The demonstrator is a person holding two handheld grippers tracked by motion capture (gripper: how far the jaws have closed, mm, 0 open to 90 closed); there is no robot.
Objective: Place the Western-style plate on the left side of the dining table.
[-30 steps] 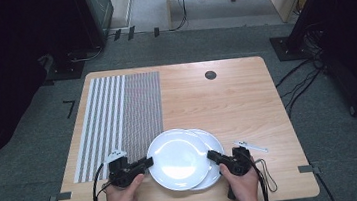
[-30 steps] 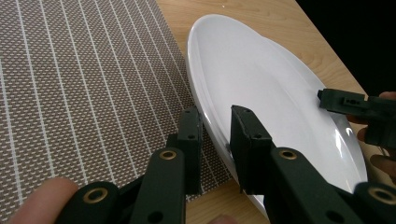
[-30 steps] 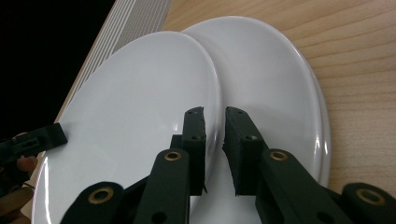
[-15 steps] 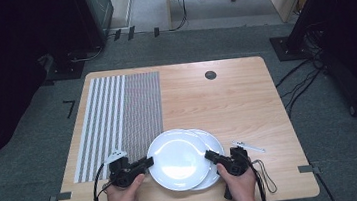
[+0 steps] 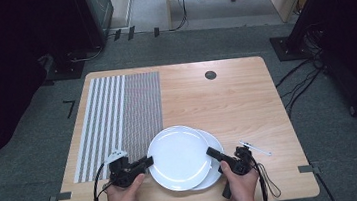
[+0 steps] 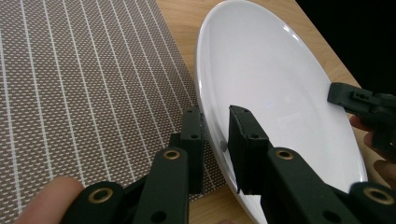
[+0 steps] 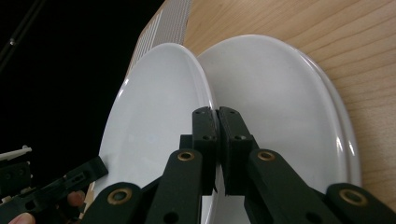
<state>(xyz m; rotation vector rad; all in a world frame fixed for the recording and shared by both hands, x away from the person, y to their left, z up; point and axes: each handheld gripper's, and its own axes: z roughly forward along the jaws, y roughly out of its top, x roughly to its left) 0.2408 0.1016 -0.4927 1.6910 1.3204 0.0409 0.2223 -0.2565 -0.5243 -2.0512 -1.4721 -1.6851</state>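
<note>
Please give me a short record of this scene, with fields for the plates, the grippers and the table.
top plate: white, gripped at both rims, overlaps the lower plate
lower plate: white, on the table under the top plate
left gripper: shut on the top plate's left rim
right gripper: shut on the top plate's right rim
mat: striped, left of the plates
table: wooden

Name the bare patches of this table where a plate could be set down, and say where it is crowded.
Free: the wood between the striped mat and the right edge, and the mat itself. Crowded: the near edge, where both grippers clamp the top plate over another plate.
</note>
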